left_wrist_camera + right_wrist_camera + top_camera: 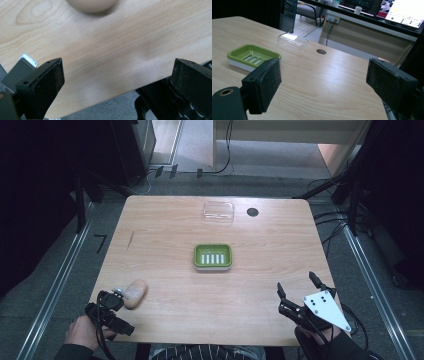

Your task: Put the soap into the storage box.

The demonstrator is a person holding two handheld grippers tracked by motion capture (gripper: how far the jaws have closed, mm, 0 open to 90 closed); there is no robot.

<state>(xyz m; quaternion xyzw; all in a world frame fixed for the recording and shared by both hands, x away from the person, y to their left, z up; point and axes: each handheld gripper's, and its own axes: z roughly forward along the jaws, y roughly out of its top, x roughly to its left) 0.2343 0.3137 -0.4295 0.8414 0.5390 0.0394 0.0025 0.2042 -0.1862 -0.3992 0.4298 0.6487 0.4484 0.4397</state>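
Note:
A beige oval soap bar (135, 293) lies near the table's front left corner. Its rounded end (91, 5) shows at the top of the left gripper view. My left gripper (117, 312) stands open just in front of the bar, over the table's front edge, with nothing between its jaws (117, 67). A green soap dish (213, 256) with white slots sits mid-table, empty. My right gripper (296, 282) is open at the front right, pointing up the table, well apart from the dish (253, 56). Bare wood lies between its jaws (324, 65).
A clear plastic lid or box (218, 212) rests near the table's far edge, with a dark round hole (252, 212) in the tabletop beside it. Both appear in the right gripper view as the clear box (292, 40) and the hole (321, 51). Cables and metal rails run along the floor.

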